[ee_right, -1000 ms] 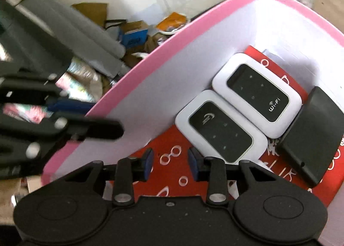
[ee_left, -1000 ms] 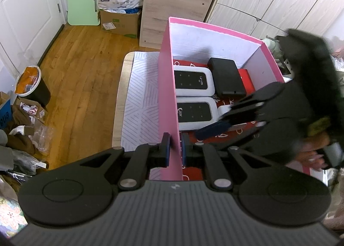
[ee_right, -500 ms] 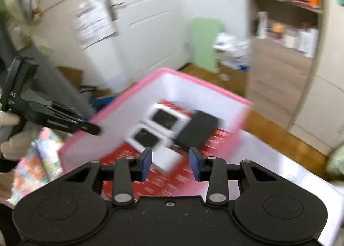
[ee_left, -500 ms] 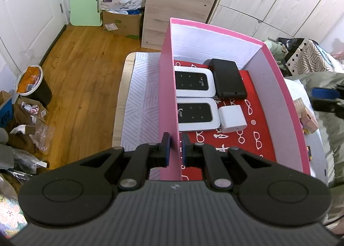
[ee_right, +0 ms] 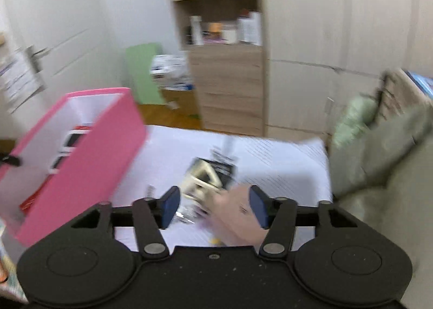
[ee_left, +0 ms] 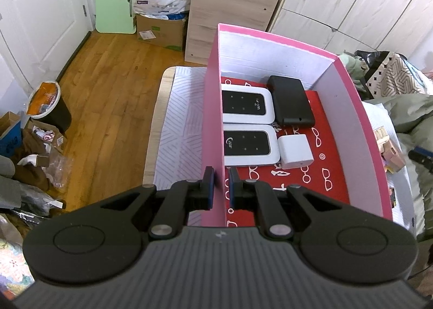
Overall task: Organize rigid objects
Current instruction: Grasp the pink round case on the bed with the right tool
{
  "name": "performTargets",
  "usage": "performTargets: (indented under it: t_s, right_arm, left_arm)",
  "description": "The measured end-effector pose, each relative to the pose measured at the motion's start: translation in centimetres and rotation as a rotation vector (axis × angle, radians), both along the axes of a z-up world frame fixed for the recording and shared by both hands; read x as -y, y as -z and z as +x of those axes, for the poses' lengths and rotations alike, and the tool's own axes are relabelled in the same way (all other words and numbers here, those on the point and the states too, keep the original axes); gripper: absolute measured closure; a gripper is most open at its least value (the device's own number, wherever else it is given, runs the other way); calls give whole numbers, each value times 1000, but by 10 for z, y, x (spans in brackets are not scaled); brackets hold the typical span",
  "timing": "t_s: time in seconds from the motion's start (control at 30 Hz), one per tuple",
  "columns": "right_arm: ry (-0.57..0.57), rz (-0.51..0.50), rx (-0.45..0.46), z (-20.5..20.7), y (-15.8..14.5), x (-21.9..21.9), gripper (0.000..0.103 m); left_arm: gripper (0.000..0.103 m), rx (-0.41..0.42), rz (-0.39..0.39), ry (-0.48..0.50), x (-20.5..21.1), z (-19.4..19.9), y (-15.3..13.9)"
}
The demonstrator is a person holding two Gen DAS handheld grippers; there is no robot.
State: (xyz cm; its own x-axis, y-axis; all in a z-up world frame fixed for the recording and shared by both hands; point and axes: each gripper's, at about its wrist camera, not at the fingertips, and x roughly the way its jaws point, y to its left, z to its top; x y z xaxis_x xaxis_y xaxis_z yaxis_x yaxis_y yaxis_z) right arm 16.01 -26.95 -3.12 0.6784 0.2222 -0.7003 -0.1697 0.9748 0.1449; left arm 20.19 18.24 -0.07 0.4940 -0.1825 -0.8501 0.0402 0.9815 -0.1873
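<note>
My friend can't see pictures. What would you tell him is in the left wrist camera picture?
The left claw is pinched shut on the side wall of a pink box sitting on a white-covered table. Inside on red lining lie two white Wi-Fi gadgets, a black case and a small white cube. Behind are a wooden floor and cupboards.

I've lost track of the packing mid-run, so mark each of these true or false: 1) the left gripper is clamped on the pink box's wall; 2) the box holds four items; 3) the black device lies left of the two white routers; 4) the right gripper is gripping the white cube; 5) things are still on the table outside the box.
1) True: the left gripper pinches the pink box wall.
2) True: two white routers, a black device and a white cube.
3) False: it lies right of them.
4) False: the right gripper is opening, nothing held; the cube sits in the box.
5) True: blurred items lie on the table.
</note>
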Motion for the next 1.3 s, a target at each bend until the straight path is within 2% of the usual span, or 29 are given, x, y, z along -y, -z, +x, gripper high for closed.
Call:
performTargets:
  t_s: [0.03, 0.13, 0.23, 0.53, 0.83, 0.9, 1.13, 1.3]
  right_arm:
    - [27, 11, 0, -1, 6, 4, 37]
    - [80, 43, 11, -7, 28, 12, 20]
    - [140, 59, 53, -10, 41, 15, 17]
    - [206, 111, 79, -3, 72, 23, 9]
    - [168, 104, 76, 14, 85, 19, 9]
    - [155, 96, 91, 14, 85, 19, 13]
    - [132, 13, 127, 4, 74, 9, 16]
    - [93, -31, 190, -15, 49, -5, 16]
  left_arm:
    - [93, -1, 0, -2, 0, 0, 0]
    - [93, -6, -4, -8, -1, 1, 0]
    - [93, -7, 1, -9, 1, 1, 0]
    - [93, -11, 6, -12, 3, 1, 0]
    - [93, -14, 18, -15, 5, 2, 0]
    - [93, -13, 20, -14, 5, 2, 0]
    - [93, -8, 36, -5, 7, 1, 0]
    - [93, -4, 61, 16, 11, 1, 0]
